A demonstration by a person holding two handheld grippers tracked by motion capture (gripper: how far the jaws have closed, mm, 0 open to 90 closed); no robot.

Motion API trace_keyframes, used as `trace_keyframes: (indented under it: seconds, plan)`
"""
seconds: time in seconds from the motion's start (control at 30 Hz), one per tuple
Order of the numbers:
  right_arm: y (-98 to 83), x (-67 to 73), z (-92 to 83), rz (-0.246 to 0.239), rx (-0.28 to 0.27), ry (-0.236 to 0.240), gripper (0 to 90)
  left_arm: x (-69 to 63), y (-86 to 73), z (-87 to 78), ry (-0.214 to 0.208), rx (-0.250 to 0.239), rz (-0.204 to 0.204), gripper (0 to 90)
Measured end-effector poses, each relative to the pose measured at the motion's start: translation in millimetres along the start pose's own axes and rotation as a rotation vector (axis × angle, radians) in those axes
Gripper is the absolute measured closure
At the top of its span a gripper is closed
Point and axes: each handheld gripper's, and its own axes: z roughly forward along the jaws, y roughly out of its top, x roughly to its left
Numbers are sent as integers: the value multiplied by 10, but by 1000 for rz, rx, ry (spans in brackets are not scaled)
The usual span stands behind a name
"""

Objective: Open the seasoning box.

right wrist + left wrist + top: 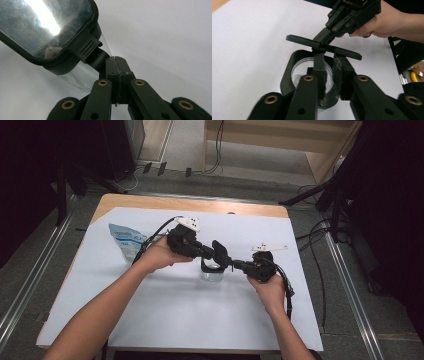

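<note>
A small clear container (212, 274) with a black rim stands mid-table on the white sheet (175, 320). Its lid (220, 251), a clear panel in a black frame (37, 25), is held raised above the mouth. My right gripper (235, 265) is shut on the lid's edge, jaws together by the ribbed tab (116, 60). My left gripper (216, 256) reaches in from the left. In the left gripper view (329, 57) one jaw is inside the container (299, 71) and the other outside, closed on its wall. The lid (347, 52) shows edge-on just beyond.
A blue-and-white pouch (125, 242) lies on the sheet at the left, behind my left forearm. The wooden table edge (200, 204) runs along the back. Cables trail from both grippers, and dark stands rise from the floor to the right.
</note>
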Motion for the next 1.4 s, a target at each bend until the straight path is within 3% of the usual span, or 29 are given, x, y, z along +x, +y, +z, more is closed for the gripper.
trace_keyframes:
  seconds: [0.1,0.23,0.43,0.67,1.4]
  plan:
    - [-1,-3,3,-1,-2,-1,900,-26,65,29,-13,14,-5,898]
    - [-3,3,1,3,0,-2,900,-44,141,81,-27,32,-5,900]
    - [-7,9,-5,4,-1,-1,900,-43,224,131,-5,34,-29,900]
    - [-22,9,-9,11,-6,2,900,-77,333,215,-5,40,-19,900]
    - [-70,56,-8,7,-28,-34,900,-42,407,468,-21,25,-55,900]
